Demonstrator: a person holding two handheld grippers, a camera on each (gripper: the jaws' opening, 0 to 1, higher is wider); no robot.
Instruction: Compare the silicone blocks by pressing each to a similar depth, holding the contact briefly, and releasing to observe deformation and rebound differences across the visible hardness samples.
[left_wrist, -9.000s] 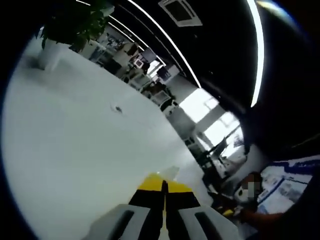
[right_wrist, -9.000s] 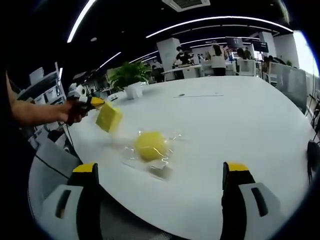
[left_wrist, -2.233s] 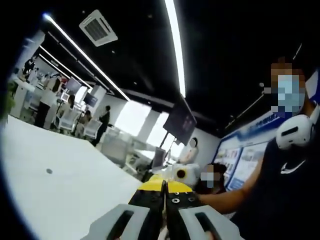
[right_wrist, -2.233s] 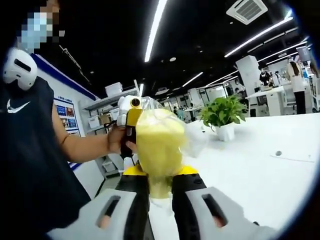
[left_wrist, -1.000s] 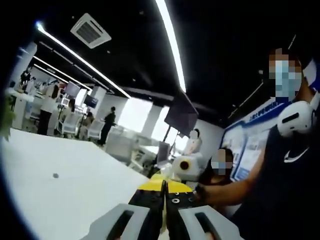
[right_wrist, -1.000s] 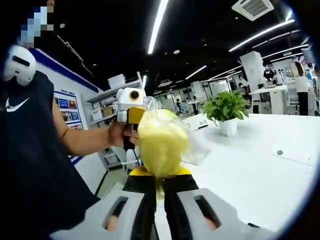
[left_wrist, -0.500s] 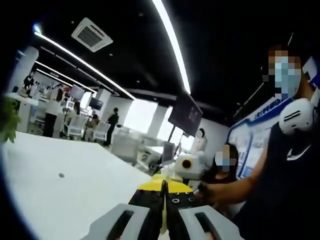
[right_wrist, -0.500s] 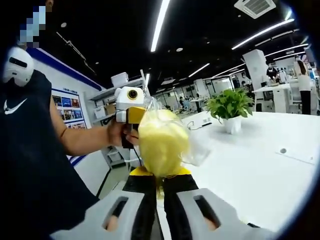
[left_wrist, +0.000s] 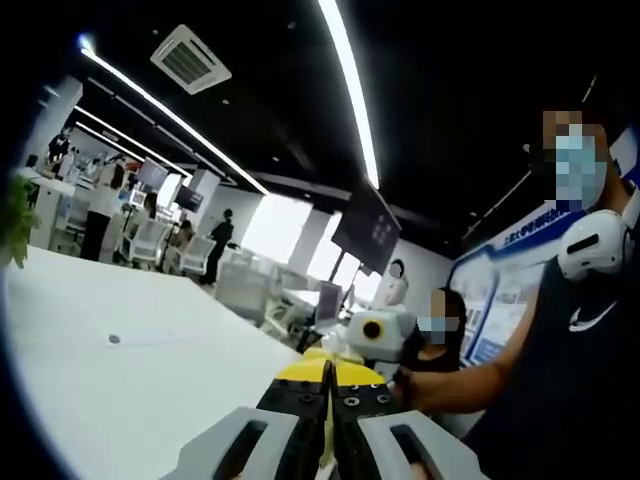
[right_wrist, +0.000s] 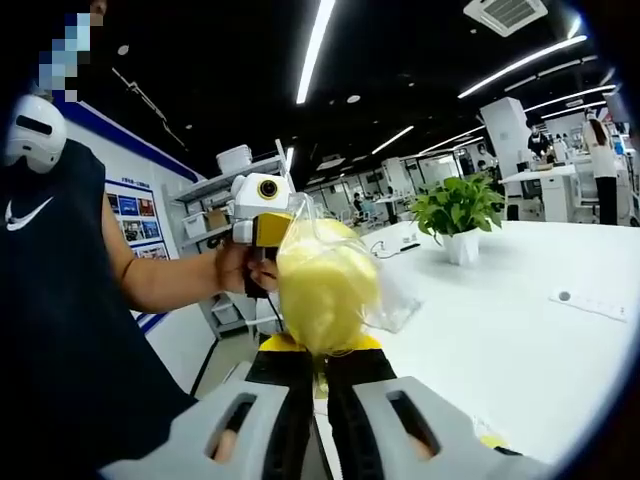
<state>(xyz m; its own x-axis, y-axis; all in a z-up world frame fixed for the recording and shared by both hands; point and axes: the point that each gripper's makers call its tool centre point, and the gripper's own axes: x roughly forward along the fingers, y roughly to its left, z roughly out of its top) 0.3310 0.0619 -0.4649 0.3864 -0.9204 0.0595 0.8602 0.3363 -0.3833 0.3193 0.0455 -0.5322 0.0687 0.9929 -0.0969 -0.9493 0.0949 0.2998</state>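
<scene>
A white table (right_wrist: 520, 330) is seen right of the claw, with a potted plant (right_wrist: 459, 212) standing on its far part. Ceiling light strips (left_wrist: 348, 85) are seen overhead.

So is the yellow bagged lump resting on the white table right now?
No, the yellow lump is held up off the table between both grippers.

in the right gripper view the right gripper (right_wrist: 320, 372) has black jaws with yellow tips and pale grey bodies. pinched between them is a pale yellow silicone block (right_wrist: 325, 282) in a clear, glossy plastic bag (right_wrist: 392, 300). behind it the left gripper (right_wrist: 262, 222) is white and yellow. the tabletop (right_wrist: 500, 330) to the right is white, with a green potted plant (right_wrist: 459, 208) in a white pot. the person's top (right_wrist: 60, 330) is dark navy with a white logo.
</scene>
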